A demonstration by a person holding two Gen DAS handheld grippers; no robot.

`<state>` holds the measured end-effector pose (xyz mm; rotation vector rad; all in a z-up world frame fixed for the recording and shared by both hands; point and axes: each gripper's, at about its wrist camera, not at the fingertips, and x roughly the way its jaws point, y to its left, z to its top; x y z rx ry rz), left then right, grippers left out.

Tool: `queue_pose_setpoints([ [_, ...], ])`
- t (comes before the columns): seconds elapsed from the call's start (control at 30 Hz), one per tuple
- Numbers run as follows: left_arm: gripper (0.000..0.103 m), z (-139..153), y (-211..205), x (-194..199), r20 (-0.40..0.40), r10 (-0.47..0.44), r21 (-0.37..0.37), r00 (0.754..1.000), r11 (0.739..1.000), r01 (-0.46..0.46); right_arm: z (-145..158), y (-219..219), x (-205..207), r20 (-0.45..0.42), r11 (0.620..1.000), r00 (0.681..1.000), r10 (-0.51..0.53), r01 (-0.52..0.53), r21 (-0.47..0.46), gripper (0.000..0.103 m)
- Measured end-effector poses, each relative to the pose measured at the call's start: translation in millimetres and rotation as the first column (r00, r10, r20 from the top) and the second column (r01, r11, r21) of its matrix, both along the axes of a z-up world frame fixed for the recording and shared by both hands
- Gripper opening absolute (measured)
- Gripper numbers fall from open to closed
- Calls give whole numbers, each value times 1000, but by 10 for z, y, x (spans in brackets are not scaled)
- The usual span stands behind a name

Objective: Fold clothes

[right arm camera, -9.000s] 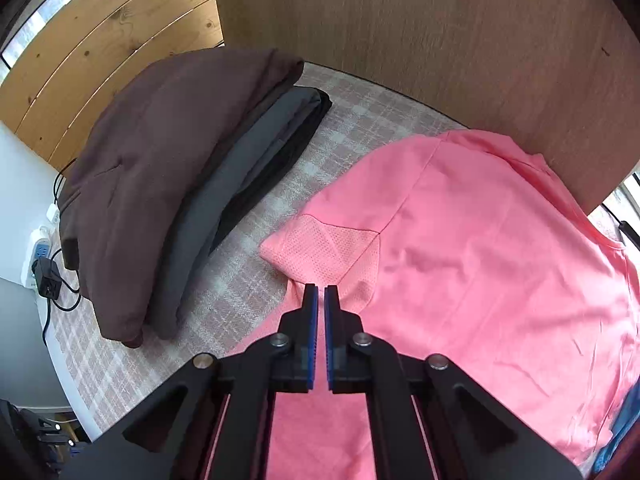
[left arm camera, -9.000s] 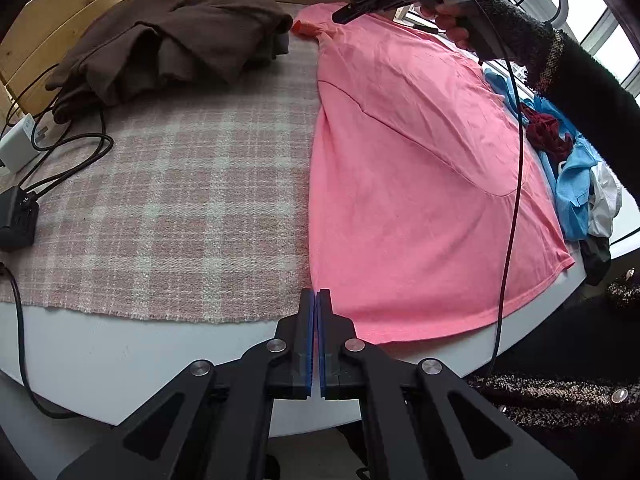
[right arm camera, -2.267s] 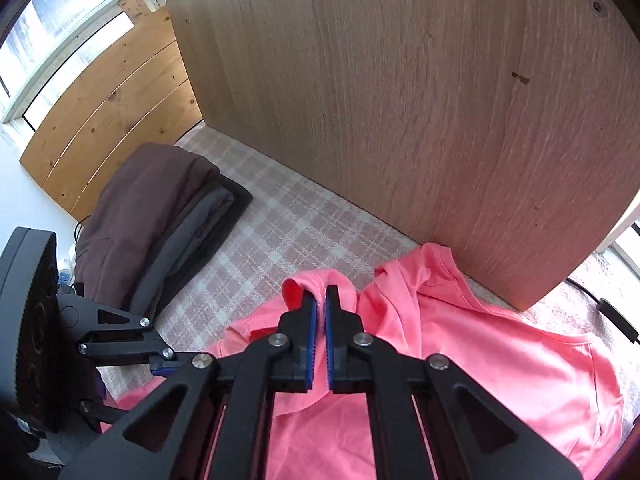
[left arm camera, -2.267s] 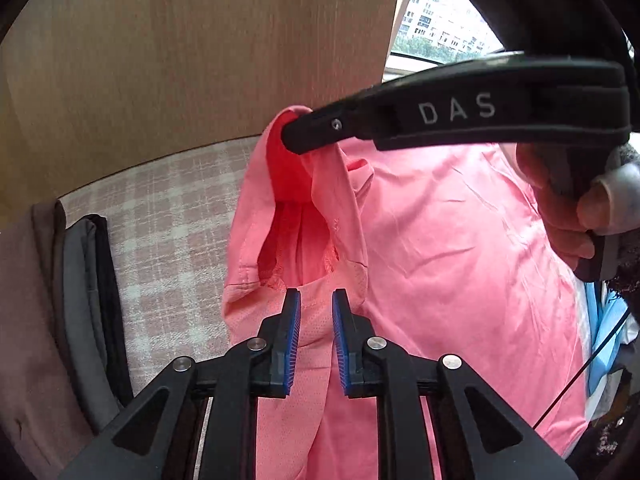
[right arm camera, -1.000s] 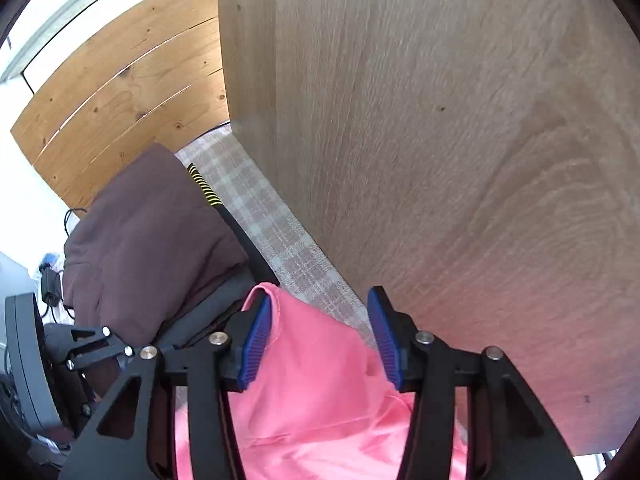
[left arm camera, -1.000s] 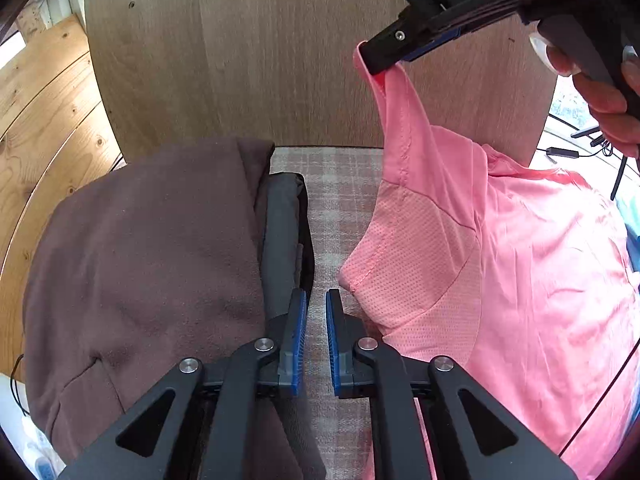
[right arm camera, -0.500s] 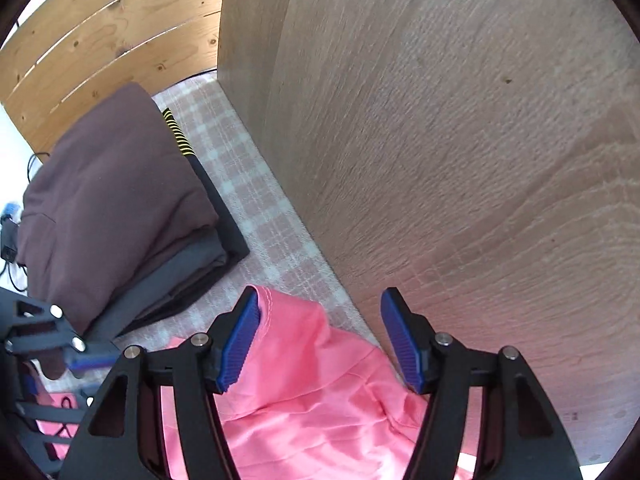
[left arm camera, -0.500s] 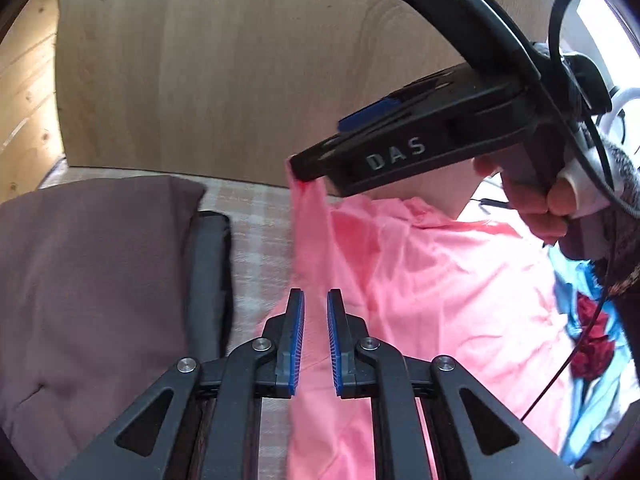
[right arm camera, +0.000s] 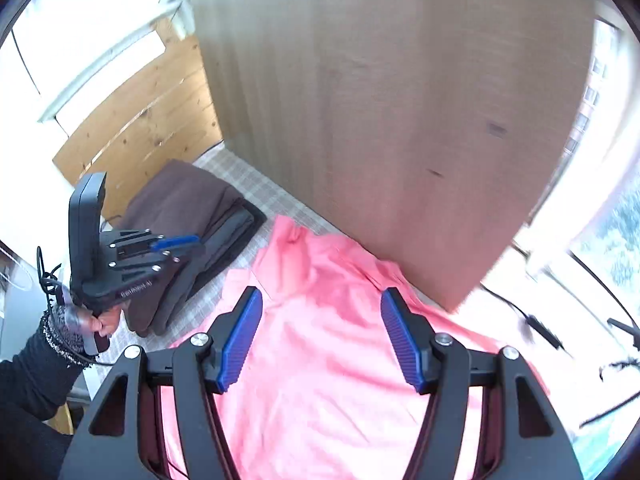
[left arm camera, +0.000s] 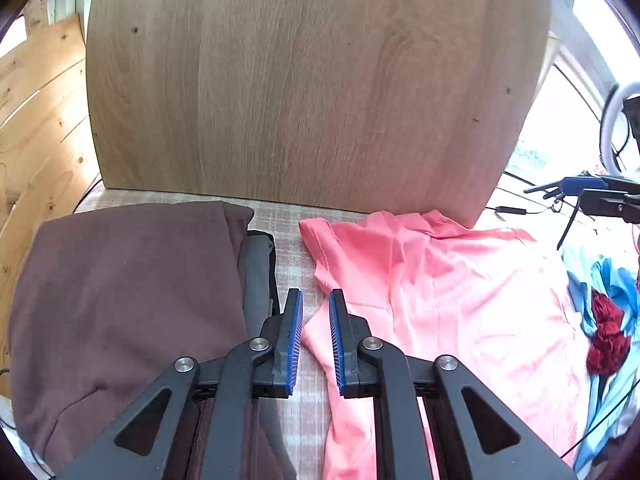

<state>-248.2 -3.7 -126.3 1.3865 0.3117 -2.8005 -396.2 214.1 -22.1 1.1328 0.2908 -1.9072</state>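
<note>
A pink T-shirt (left arm camera: pixel 460 288) lies spread on the plaid cloth (left arm camera: pixel 280 216), its collar end toward the wooden board. My left gripper (left arm camera: pixel 315 336) hovers over the shirt's left sleeve edge, its blue pads a narrow gap apart with nothing pinched between them. My right gripper (right arm camera: pixel 322 336) stands wide open above the shirt (right arm camera: pixel 320 380), holding nothing. In the right wrist view the left gripper (right arm camera: pixel 188 246) is held by a hand at the left, beside the dark stack. The right gripper (left arm camera: pixel 580 190) shows at the far right edge of the left wrist view.
A folded brown garment (left arm camera: pixel 120 288) on a grey one (left arm camera: pixel 256 272) sits left of the shirt. An upright wooden board (left arm camera: pixel 312 80) closes the back. Blue and red clothes (left arm camera: pixel 608 320) are piled at the right. Cables run near the window.
The right gripper let go of the shirt's shoulder, which it held up half a second ago, opened wider and drew back to the right. The shirt has dropped flat.
</note>
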Motion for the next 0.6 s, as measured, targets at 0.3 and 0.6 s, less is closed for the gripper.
queue_pose_setpoints([
  [0.3, 15, 235, 907, 791, -4, -255, 64, 967, 965, 255, 599, 2987, 1111, 46, 835, 844, -534, 535, -127, 61],
  [0.6, 16, 273, 2194, 1639, 34, -512, 105, 858, 856, 506, 515, 4049, 1898, 96, 792, 821, -562, 568, -222, 61],
])
